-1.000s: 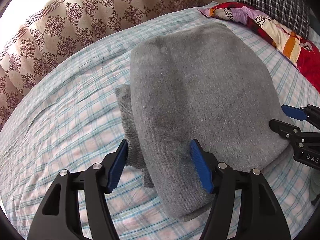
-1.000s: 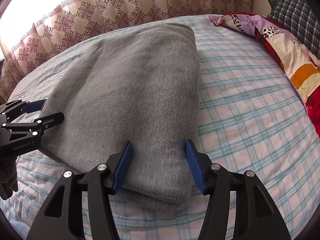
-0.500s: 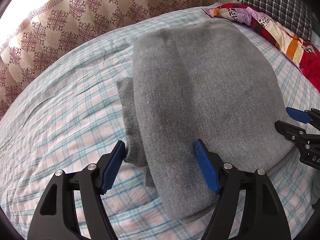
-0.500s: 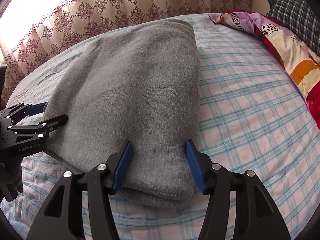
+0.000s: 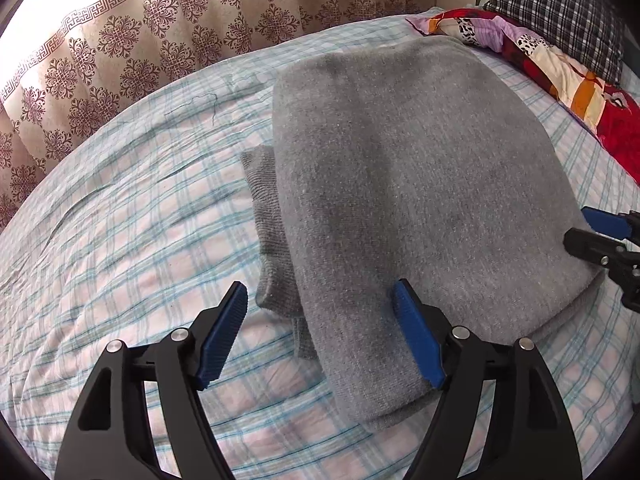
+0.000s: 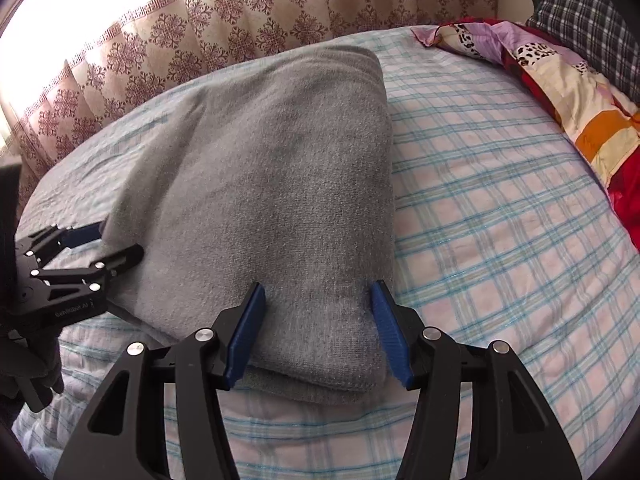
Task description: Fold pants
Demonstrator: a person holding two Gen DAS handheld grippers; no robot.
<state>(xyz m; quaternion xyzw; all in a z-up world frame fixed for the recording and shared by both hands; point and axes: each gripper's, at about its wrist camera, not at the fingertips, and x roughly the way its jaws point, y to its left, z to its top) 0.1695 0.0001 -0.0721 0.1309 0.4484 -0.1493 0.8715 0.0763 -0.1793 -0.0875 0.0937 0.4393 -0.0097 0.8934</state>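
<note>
A: Bedroom, with a patterned brown-and-cream curtain (image 5: 120, 40) behind a bed in pale blue-and-pink checked sheet (image 5: 120, 220). Bright patchwork quilt (image 6: 560, 92) and dark plaid pillow (image 5: 560, 12) up at the head.

B: And the pants?

A: Grey knit pants (image 5: 400, 184), lying mid-bed as a thick folded bundle, near end just under both claws. One ribbed cuff (image 5: 268, 216) poking out along the left edge.

B: Left gripper (image 5: 320, 336)?

A: Hovering over that near left corner, jaws just been opening, now spread wide. Right pad touching the top of the fabric, left pad over bare sheet; nothing pinched. Wider than a second ago.

B: Right gripper (image 6: 318, 330)?

A: About half open, straddling the near right corner, pads beside the cloth but not squeezing. Same gap as a second ago.

B: Meaning?

A: Probably a release after laying the fold down. Fold looks nearly finished; stray cuff perhaps still to tuck.
</note>
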